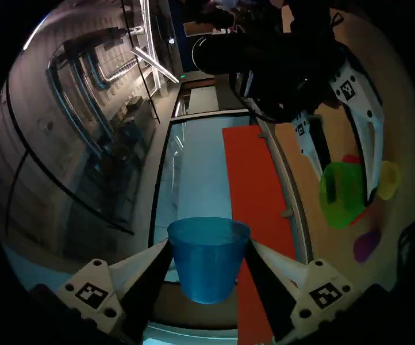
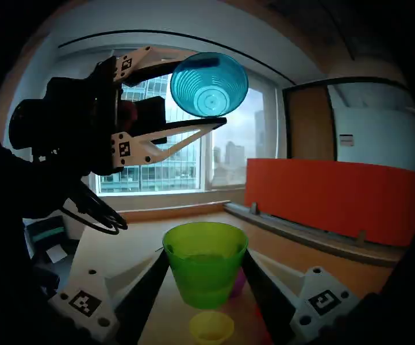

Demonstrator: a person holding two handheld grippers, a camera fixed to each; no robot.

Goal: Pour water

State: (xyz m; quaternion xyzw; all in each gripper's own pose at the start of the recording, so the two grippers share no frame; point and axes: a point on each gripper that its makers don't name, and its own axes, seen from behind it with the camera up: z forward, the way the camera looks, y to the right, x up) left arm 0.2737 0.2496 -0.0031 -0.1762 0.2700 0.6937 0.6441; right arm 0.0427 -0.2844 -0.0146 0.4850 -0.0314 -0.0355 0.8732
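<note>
The left gripper (image 1: 208, 247) is closed part-way on a blue cup (image 1: 208, 259), one finger pressing each side of it. The cup is clear blue plastic, tapering to a narrow base, with fine ridges ringing its wall. In the right gripper view it hangs high against the window (image 2: 150, 167), tipped over with its round base turned toward the camera, one finger above it and one below.

The right gripper (image 2: 206, 259) is likewise closed on a green cup (image 2: 205, 270), which stands upright between its fingers, lower than the blue cup. It is see-through lime plastic with the same tapered shape. A faint line crosses it part-way up, but I cannot tell whether that is water.

Just in front of the green cup a yellow cup (image 2: 211, 326) sits on the tan desk (image 2: 121, 241), and a purple cup (image 2: 239, 282) peeks out behind it. An orange partition (image 2: 334, 195) stands along the desk's far edge.
</note>
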